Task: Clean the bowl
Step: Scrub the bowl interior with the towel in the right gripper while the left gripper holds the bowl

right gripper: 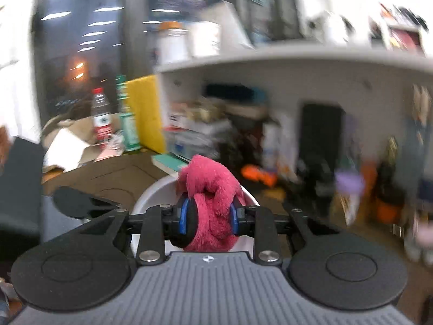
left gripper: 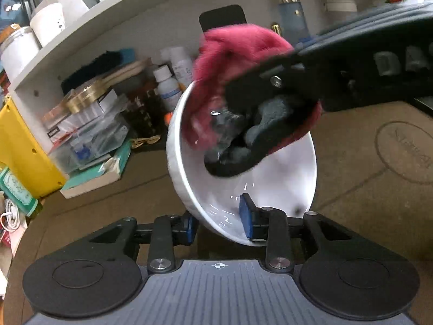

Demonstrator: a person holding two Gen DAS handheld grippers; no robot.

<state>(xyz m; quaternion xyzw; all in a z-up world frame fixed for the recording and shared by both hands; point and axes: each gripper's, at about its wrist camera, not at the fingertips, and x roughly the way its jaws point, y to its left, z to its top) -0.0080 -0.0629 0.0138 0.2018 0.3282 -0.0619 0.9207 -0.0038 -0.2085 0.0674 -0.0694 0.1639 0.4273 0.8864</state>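
We've got the left gripper (left gripper: 220,227) clamped on the bowl (left gripper: 243,184) rim at 6 o'clock, right gripper (right gripper: 208,218) squeezing the red cloth (right gripper: 209,189); hard scrubbing could lever the bowl loose.

The left hand-held gripper (left gripper: 220,223) clamps the lower rim of a white bowl (left gripper: 284,178), one blue pad (left gripper: 245,215) inside the wall and the other outside it. The bowl is tilted steeply, its opening turned to the right. The right hand-held gripper (left gripper: 243,146) reaches in from the upper right, pressing a crimson fluffy cloth (left gripper: 232,51) against the bowl's upper inside. Behind, a white shelf (left gripper: 113,19) holds bottles and boxes above the brown worktop (left gripper: 365,189).
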